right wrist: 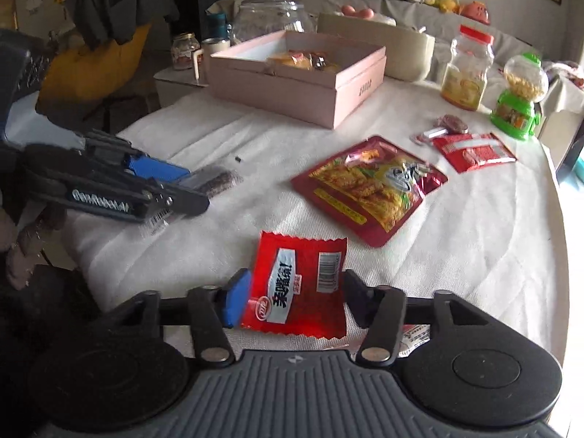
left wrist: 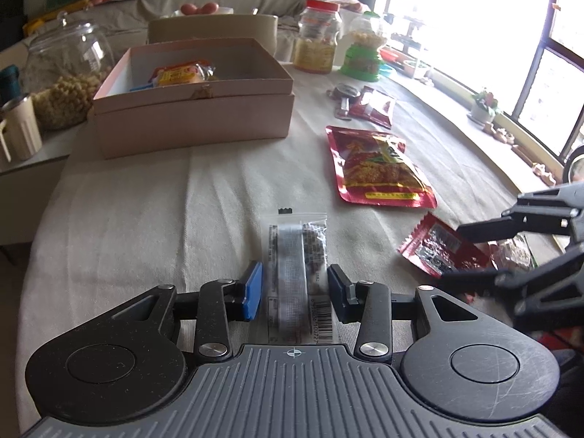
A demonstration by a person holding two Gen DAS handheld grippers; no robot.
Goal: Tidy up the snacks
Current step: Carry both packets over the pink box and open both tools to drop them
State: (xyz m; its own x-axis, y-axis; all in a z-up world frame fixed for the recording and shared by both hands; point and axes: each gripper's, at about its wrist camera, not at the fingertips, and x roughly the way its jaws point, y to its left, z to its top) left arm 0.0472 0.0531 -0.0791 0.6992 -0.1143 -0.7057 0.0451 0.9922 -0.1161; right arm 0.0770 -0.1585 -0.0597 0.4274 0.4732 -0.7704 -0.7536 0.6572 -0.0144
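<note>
Snacks (left wrist: 182,73) lie in the pink box (left wrist: 197,109) at eleven o'clock. Left gripper (left wrist: 295,292) straddles a clear packet (left wrist: 297,277), part-open; right gripper (right wrist: 295,299) pinches a red packet (right wrist: 299,284).

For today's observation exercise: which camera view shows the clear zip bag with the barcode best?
The left wrist view: the clear zip bag lies lengthwise between the left gripper fingers, its barcode and contents visible. The right wrist view shows it small, blurred, mostly hidden behind that gripper.
</note>
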